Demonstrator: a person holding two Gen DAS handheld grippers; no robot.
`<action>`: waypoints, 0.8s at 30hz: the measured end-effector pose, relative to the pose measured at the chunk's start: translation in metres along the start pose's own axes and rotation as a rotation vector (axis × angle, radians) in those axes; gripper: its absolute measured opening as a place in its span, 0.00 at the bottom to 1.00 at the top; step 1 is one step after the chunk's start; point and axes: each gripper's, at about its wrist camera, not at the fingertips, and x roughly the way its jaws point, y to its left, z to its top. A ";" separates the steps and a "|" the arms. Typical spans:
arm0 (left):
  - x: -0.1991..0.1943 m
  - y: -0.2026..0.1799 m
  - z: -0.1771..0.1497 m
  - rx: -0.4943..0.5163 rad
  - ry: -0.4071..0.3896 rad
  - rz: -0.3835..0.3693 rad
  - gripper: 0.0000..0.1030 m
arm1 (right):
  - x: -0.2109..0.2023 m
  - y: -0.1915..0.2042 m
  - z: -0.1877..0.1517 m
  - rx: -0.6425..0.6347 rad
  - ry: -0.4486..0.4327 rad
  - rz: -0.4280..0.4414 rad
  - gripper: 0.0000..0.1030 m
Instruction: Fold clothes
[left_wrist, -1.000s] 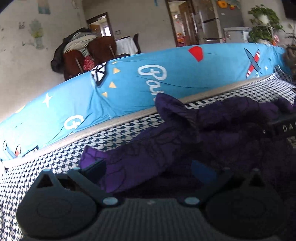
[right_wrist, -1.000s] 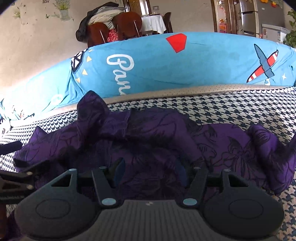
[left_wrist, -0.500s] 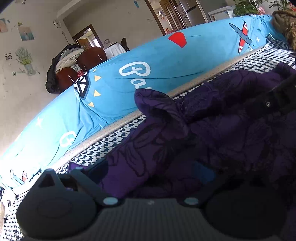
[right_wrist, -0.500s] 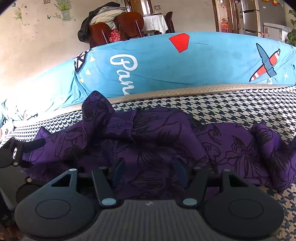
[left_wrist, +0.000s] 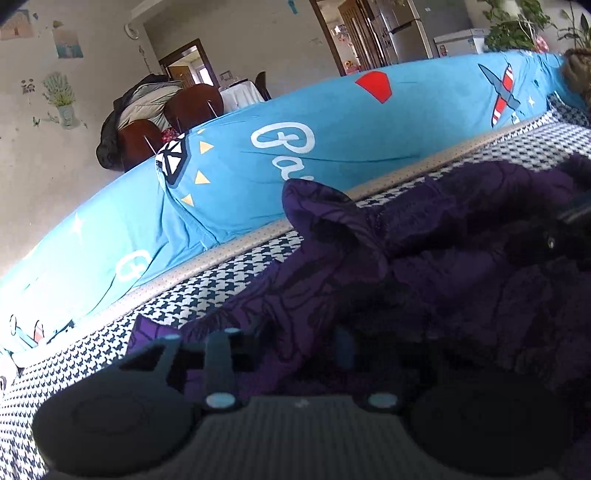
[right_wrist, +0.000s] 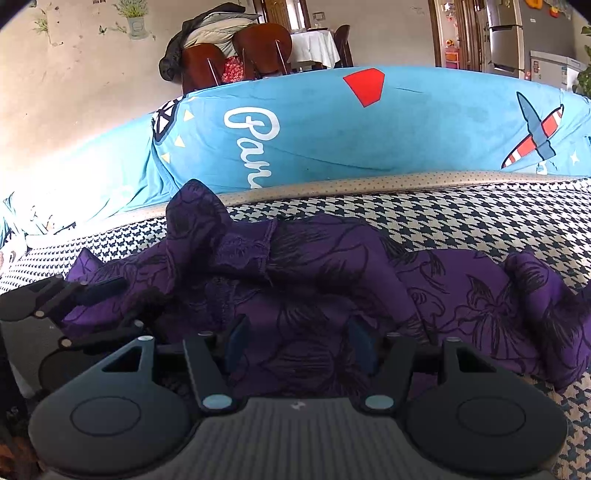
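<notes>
Two grippers engage one crumpled purple garment (right_wrist: 332, 266) lying on the houndstooth-covered sofa seat (right_wrist: 461, 218), near the blue cover (right_wrist: 406, 136). Left gripper (left_wrist: 303, 347): jaws closing, fabric between them. Right gripper (right_wrist: 299, 343): clenched on a garment fold.

Home living room: sofa (right_wrist: 369, 147), dining chairs (right_wrist: 236, 55), fridge (right_wrist: 509, 37).

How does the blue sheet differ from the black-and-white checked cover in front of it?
The blue sheet is plain-coloured with scattered prints, a red shape and an aeroplane; the checked cover carries one small houndstooth pattern. The sheet rises behind; the cover lies flat, bearing the purple garment. Both are cloth.
</notes>
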 end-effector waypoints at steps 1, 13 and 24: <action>-0.002 0.002 0.000 -0.009 -0.003 0.001 0.26 | 0.000 0.000 0.000 0.001 0.000 0.001 0.57; -0.031 0.048 0.003 -0.143 -0.046 0.203 0.24 | 0.004 0.003 -0.001 -0.017 0.007 -0.001 0.57; -0.051 0.115 -0.009 -0.284 -0.019 0.388 0.24 | 0.007 0.003 -0.004 -0.036 0.012 -0.018 0.57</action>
